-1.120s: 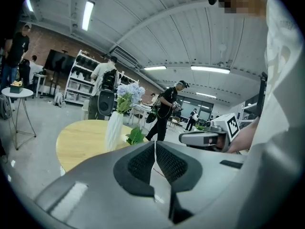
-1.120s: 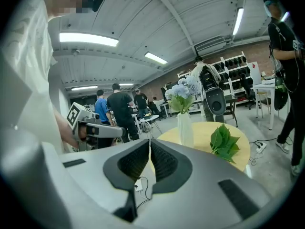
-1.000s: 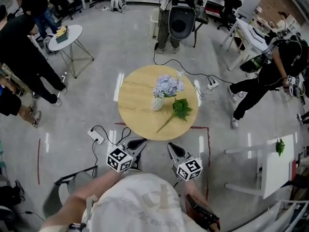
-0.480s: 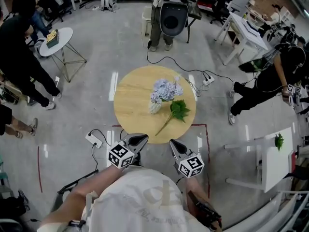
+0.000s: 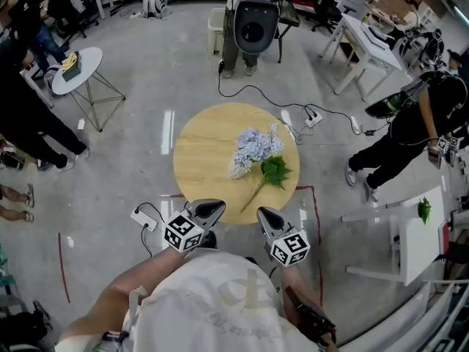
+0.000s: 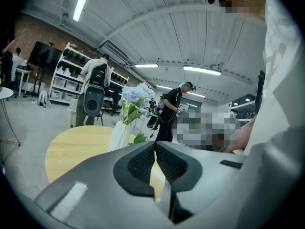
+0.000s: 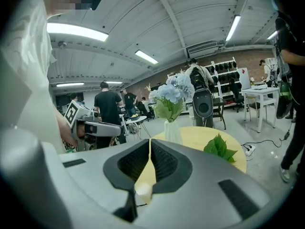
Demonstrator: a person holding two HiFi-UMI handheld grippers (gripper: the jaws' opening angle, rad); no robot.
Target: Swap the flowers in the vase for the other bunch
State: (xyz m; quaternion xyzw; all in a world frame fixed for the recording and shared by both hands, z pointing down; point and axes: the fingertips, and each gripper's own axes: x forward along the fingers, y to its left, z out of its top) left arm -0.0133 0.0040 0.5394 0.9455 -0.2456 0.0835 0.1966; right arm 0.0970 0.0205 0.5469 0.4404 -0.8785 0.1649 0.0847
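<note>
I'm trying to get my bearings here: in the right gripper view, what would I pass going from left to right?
Left tongs → vase of blue flowers → green leafy bunch → white desk.

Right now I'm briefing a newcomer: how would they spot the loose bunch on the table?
Find the round wooden table on the grey floor. A white vase of pale blue flowers stands on it, and the bunch lies flat just right of the vase. It alone is green leaves on a long thin stem.
</note>
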